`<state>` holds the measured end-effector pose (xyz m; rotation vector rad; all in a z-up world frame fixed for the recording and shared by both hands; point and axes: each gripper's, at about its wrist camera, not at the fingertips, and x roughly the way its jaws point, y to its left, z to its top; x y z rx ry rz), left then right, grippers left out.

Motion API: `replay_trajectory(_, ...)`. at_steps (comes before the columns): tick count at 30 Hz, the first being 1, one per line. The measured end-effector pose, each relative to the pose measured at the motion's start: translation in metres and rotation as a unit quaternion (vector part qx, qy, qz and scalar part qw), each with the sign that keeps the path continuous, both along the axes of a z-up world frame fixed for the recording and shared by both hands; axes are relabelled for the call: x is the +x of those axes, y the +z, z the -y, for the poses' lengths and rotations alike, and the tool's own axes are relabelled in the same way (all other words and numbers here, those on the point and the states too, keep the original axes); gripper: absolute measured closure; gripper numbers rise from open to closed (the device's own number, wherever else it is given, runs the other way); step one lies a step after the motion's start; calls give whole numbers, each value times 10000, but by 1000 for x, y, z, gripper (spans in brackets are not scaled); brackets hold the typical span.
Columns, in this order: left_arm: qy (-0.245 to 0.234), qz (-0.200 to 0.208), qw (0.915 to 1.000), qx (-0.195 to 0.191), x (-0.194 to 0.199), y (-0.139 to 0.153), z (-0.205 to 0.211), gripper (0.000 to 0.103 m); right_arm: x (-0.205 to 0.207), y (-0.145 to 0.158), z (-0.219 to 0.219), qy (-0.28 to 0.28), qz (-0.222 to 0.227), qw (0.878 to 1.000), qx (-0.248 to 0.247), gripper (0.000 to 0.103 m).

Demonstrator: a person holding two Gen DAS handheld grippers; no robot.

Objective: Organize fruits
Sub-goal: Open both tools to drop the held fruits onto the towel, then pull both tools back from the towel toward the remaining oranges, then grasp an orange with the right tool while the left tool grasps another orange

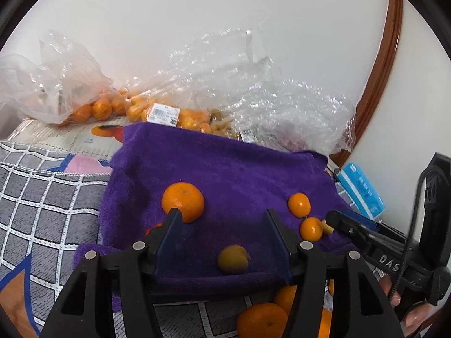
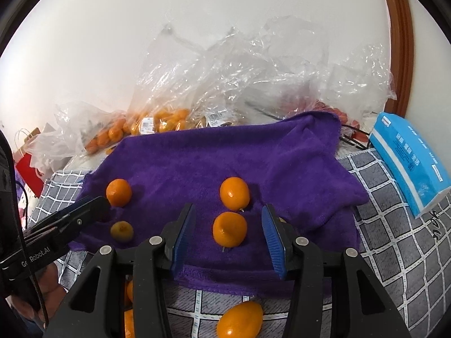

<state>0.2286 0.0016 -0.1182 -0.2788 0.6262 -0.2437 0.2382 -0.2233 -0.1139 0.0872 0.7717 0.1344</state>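
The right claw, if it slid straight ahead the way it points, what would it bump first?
Probably the nearer orange lying on the purple towel. It sits between the open right claw fingers, untouched. A second orange lies just beyond. Depth is hard to judge.

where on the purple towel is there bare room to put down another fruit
The far half of the purple towel, between the oranges and the plastic bags, is bare, as is its right side toward the blue tissue pack. The near strip is crowded: two oranges ahead of the right gripper, plus an orange and a yellowish fruit to the left.
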Motion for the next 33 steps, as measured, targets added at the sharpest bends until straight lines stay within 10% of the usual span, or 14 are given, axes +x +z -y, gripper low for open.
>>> replay_trajectory(9, 458, 343, 9983, -120, -10, 18, -14, 46, -10, 22, 35, -491, 115, 9981, 358, 54)
replay_trajectory(18, 450, -145, 9978, -475, -16, 38, -40, 42, -51, 8, 36, -279, -288, 9988, 293, 54)
replay_trajectory(33, 536, -1302, 9887, 515, -95, -31, -63, 37, -62, -41, 3, 74, -824, 9965, -148, 68)
